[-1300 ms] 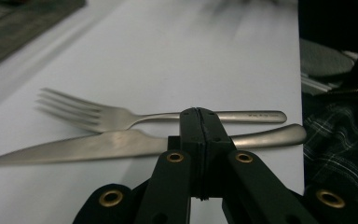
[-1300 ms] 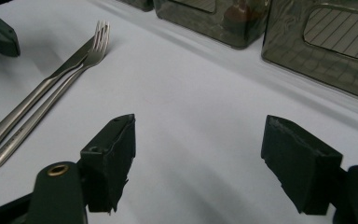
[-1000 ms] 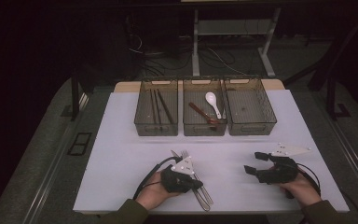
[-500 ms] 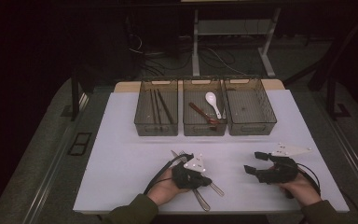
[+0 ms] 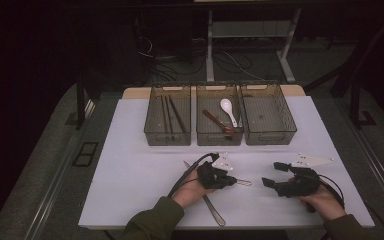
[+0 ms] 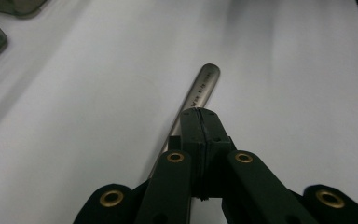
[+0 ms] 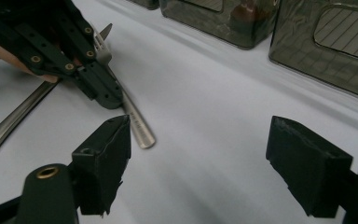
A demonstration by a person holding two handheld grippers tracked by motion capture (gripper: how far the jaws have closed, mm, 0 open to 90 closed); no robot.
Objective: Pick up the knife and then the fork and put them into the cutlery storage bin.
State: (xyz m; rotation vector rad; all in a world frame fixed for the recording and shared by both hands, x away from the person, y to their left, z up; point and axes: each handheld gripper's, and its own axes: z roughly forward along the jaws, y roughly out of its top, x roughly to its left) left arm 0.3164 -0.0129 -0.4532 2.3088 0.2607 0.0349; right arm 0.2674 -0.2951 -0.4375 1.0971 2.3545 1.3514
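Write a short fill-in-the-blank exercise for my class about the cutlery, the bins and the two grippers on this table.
1. The left gripper has its jaws ____ above the fork handle.
2. The right gripper has its jaws ____ with nothing between them.
3. The white spoon lies in the ____ of the three bins.
4. The knife lies on the ____, outside the bins.

Missing words: shut; open; middle; table
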